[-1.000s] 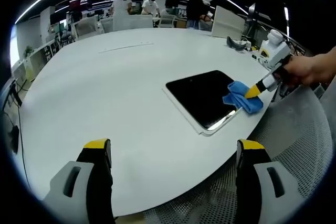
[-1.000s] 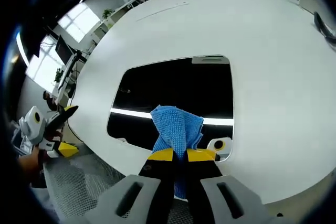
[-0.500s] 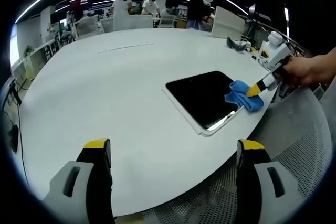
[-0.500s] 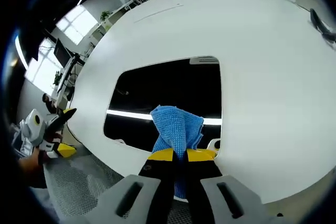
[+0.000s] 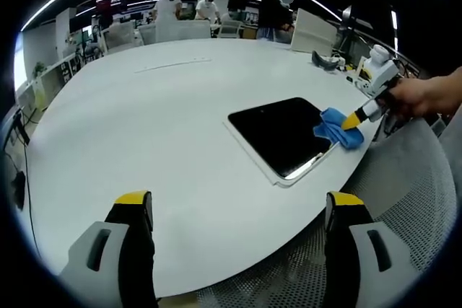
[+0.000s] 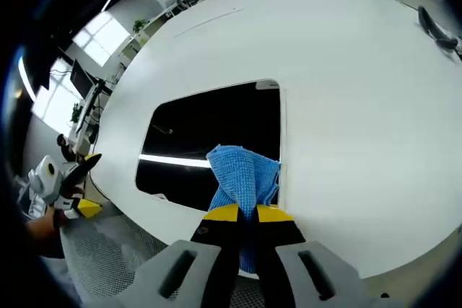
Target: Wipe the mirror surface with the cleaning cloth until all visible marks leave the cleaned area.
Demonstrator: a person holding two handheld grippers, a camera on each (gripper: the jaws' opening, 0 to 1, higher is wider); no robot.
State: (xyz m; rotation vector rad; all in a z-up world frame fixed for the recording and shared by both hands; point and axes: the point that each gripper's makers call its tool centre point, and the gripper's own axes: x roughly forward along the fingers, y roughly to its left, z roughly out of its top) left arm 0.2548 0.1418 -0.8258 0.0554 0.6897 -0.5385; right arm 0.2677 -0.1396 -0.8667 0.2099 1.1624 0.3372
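- Right tool [image 6: 240,213], yellow-tipped jaws clamped tight on the bunched blue woven cleaning cloth [image 6: 244,174]; in the left gripper view it shows at the far right [image 5: 351,121], w/ the cloth [image 5: 336,127] pressed at the mirror's edge nearest the holding hand [image 5: 426,96].
- Change over the last sec: cloth has slid across the glass toward that edge, now half off it onto the table. Looks like the end of one wipe stroke, so prob. another pass is due back across.
- Flat rectangular black-looking mirror w/ white frame [image 6: 209,135] lies flat nr the table's rim; bright streak on it is a ceiling-light reflection. Can't tell if marks remain.
- Left tool [image 5: 238,207]: jaws spread wide, nothing held, hovering well apart from the mirror [image 5: 278,133].
- Large round white table [image 5: 144,120], smooth, mostly bare. Grey mesh chair back [image 5: 411,200] beside it.
- Room: open office, desks, monitors, ppl standing far off.
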